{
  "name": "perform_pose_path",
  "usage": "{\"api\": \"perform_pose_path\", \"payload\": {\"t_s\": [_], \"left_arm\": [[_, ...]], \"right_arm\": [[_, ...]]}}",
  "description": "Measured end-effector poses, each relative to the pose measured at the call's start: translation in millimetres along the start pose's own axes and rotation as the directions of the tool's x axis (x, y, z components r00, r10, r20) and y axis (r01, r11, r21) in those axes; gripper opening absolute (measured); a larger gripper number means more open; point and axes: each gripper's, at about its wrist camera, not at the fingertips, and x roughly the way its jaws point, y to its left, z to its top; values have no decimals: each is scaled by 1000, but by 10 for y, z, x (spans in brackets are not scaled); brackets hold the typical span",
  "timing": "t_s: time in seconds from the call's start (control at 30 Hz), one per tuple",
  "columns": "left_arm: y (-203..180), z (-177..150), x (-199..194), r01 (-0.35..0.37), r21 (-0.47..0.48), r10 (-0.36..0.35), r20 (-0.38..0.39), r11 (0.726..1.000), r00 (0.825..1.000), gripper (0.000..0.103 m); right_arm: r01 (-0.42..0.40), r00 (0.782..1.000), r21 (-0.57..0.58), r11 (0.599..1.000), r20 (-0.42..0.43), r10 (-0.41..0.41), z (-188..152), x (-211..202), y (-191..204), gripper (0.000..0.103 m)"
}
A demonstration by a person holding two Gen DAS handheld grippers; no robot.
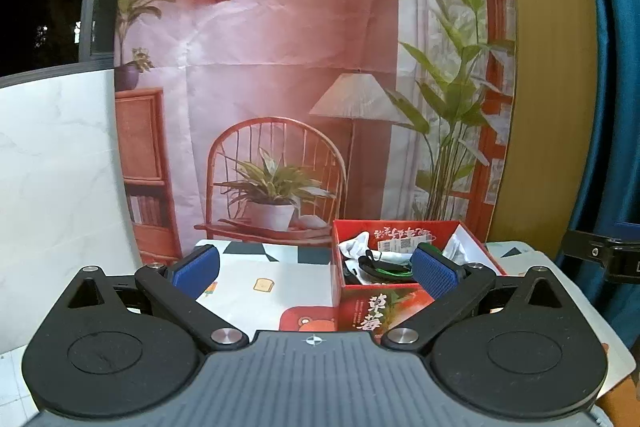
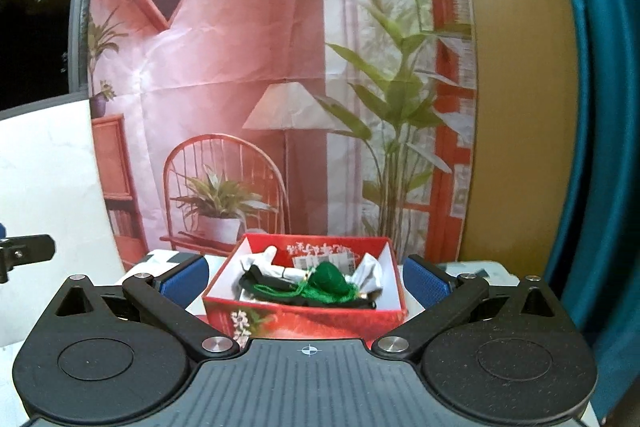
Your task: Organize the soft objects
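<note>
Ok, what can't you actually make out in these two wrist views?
- Red box floor, both views: covered by white cloth, green tassel and black strap.
- Box label, right view: partly hidden, too small.
- Right box corner, left view: behind a blue pad.
- Table front: behind gripper bodies.

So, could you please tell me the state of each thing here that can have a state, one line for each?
Left tool: open, holding nothing.
Right tool: open, holding nothing.
Red box: lid off, standing on the table.
Green soft item: inside the box, on top.
White cloth: inside the box, crumpled.
Black strap: inside the box, tangled with the green item.
</note>
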Motion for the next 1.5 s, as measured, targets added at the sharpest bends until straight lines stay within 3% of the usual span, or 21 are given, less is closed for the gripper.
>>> {"api": "perform_pose_path", "payload": {"t_s": [0.23, 1.5], "left_arm": [[57, 17, -71, -19, -22, 19, 19, 1000, 1000, 103], [56, -23, -51, -29, 5, 29, 13, 1000, 1000, 103]], "right_arm": [[7, 1000, 1, 1000, 17, -7, -30, -243, -19, 103], [44, 999, 15, 999, 0, -44, -65, -239, -105, 103]]}}
